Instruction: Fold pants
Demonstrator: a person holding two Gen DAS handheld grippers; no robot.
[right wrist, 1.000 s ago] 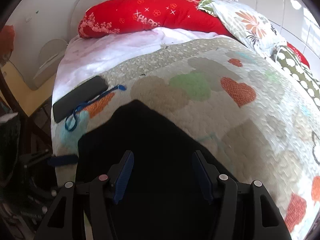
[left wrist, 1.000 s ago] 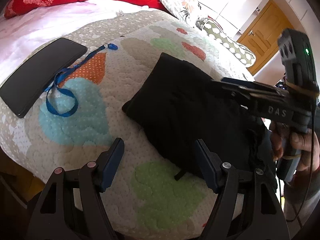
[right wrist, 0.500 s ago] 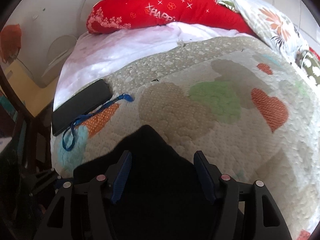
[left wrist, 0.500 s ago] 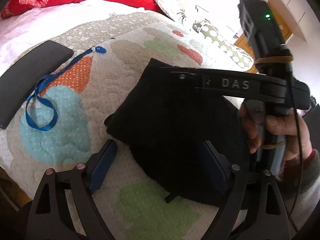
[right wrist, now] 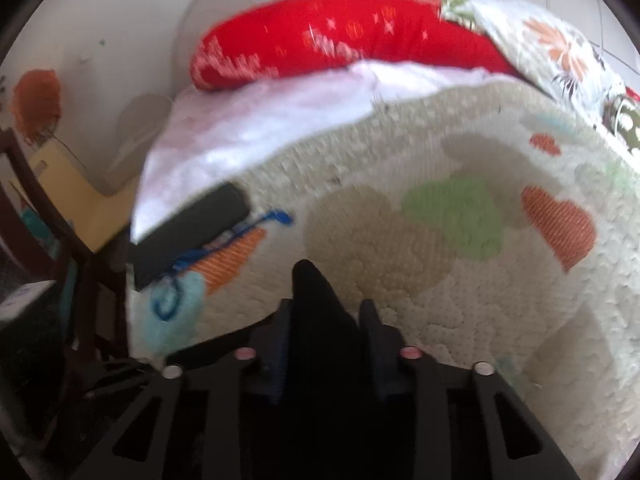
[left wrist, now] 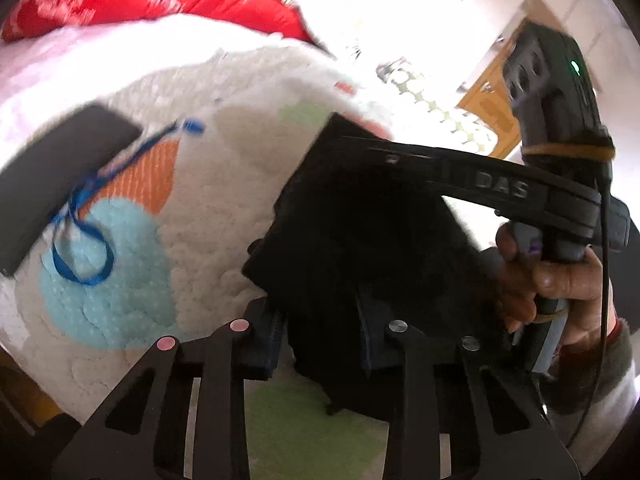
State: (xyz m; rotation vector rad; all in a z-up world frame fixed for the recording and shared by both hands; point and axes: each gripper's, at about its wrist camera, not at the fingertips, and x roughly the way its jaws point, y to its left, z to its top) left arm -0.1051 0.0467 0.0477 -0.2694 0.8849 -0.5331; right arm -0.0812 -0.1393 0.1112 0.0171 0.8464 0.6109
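The black pants lie folded in a bundle on the patterned quilt. My left gripper is shut on the near edge of the pants. My right gripper is shut on a fold of the same black pants, which stick up between its jaws. In the left wrist view the right gripper's body and the hand holding it reach in from the right above the pants. Both views are blurred by motion.
A black phone with a blue lanyard lies on the quilt to the left; it also shows in the right wrist view. A red pillow and floral pillows lie at the bed's head. The bed's edge is close on the left.
Both grippers were open around the pants; now both have closed on the black fabric. The right gripper has drawn back toward the pants' edge, and the bundle has lifted a little.
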